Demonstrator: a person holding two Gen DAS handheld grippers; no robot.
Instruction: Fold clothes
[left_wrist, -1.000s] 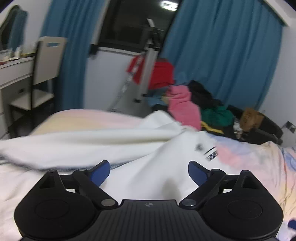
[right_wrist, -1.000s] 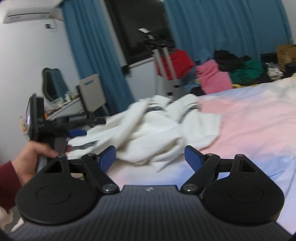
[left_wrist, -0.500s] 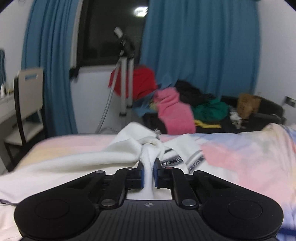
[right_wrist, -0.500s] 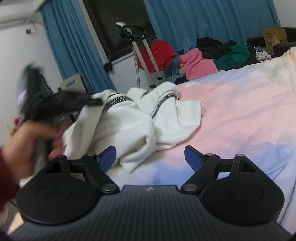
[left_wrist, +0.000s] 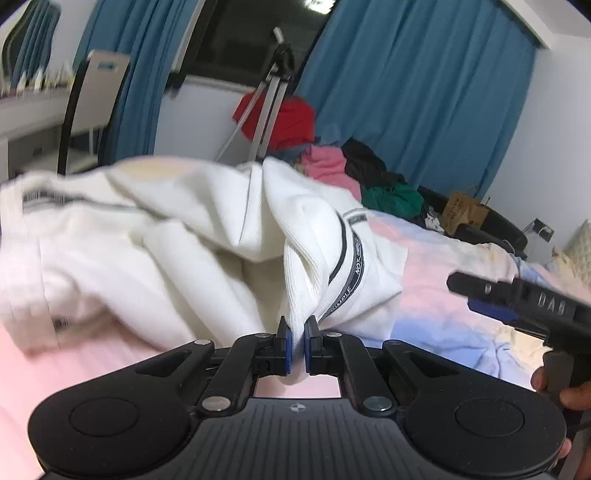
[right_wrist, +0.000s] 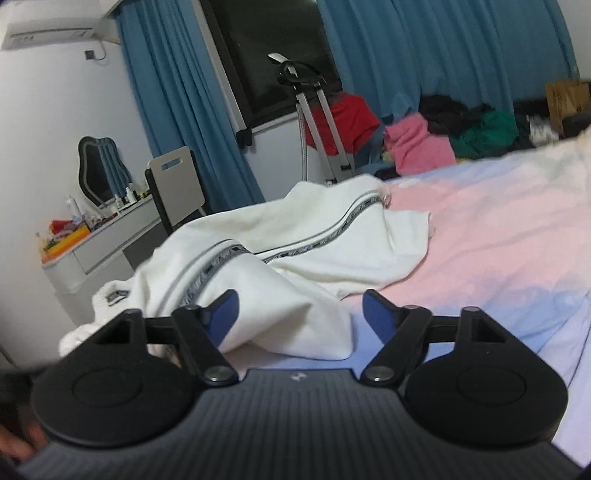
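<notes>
Two hand-held grippers: left (left_wrist: 297, 345) pinches white garment (left_wrist: 207, 236); right (right_wrist: 300, 315) gaping, closing slightly, empty; clothes pile (right_wrist: 443, 140) behind.

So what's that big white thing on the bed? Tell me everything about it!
It is a white garment of soft, thick-looking cloth, lying crumpled in loose folds on the pink and blue bedsheet. Dark striped bands with small lettering run along it. The left tool is shut on a bunched ribbed edge. The right tool is open, its jaws just closing a little around a near fold without pinching it.
</notes>
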